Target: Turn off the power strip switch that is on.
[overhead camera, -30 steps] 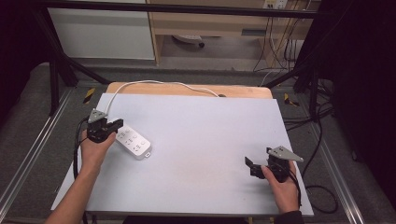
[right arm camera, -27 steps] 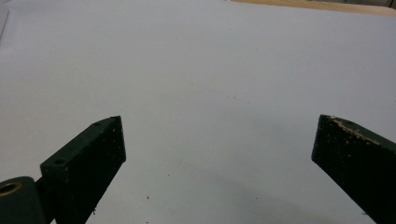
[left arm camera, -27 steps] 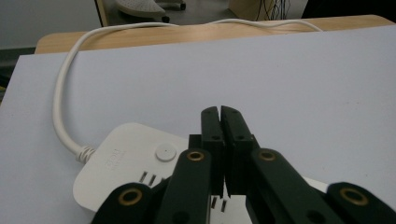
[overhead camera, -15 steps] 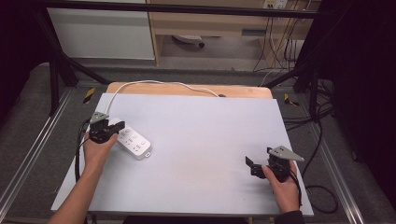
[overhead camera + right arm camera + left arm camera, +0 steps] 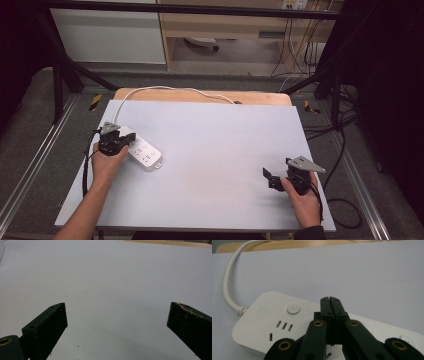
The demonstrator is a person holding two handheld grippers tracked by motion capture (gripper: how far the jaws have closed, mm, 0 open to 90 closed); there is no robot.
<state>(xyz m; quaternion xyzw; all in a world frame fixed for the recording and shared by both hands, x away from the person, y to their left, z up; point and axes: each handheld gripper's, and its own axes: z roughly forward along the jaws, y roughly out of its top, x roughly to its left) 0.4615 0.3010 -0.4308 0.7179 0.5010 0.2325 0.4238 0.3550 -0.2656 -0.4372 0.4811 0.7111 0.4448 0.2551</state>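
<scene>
The white power strip [image 5: 294, 325] lies flat on the pale table surface [image 5: 225, 145], directly beneath and ahead of the left gripper [image 5: 329, 298], whose jaws are pressed fully together with nothing between them. Their closed tips sit over the strip's upper face, just to one side of a round white button [image 5: 293, 308]; whether the tips touch the casing cannot be told. A second button [image 5: 405, 338] appears farther along the strip, past the jaws. The strip's white cable [image 5: 229, 282] leaves its near end and curves away towards the wooden table edge [image 5: 200, 95] beyond. No plug occupies the visible sockets. In judgement, the work in hand is pressing a switch with the closed tips; the gripper is positioned but the press itself is not confirmed, so it remains outstanding. The right gripper [image 5: 117, 322] is well apart from the strip, its jaws spread wide over bare surface, holding nothing and taking no part.
</scene>
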